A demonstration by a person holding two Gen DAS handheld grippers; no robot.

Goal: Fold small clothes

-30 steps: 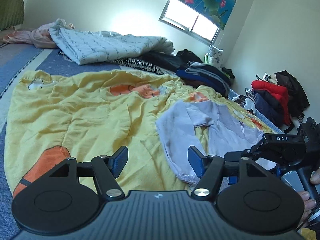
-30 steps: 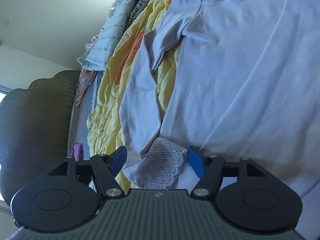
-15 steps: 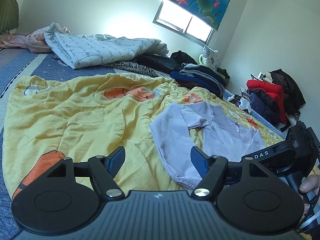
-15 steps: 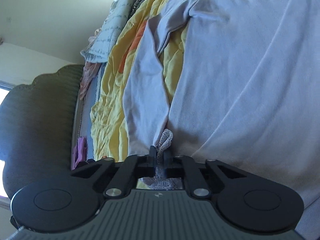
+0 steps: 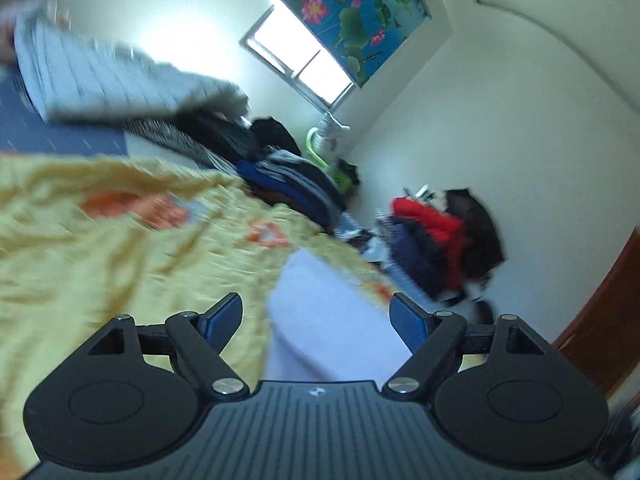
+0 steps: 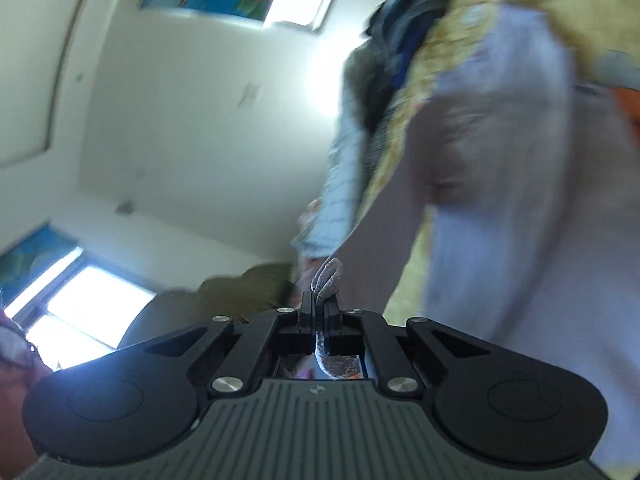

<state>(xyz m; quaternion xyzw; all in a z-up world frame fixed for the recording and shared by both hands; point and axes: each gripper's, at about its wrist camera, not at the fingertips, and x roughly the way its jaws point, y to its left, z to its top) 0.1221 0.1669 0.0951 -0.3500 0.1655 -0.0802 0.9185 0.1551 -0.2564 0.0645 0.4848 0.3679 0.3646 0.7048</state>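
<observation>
Bedroom w/ a yellow quilt (image 5: 100, 248) over the bed. Right hand-held gripper (image 6: 319, 320) is clamped on the lace cuff (image 6: 328, 276) of the lilac top (image 6: 520, 220), right of frame, prob to fold the sleeve inward. Left hand-held gripper (image 5: 316, 316) hangs apart, empty, above the top, bottom centre. No readable writing; too blurry.

The right gripper (image 6: 319, 314) pinches the lace cuff (image 6: 327, 276) of a pale, blurred, seemingly lilac garment (image 6: 500, 200) trailing rightward from the jaws.

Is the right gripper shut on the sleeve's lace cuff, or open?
Shut: the right gripper has its jaws together, pinching the lace cuff between them.
</observation>
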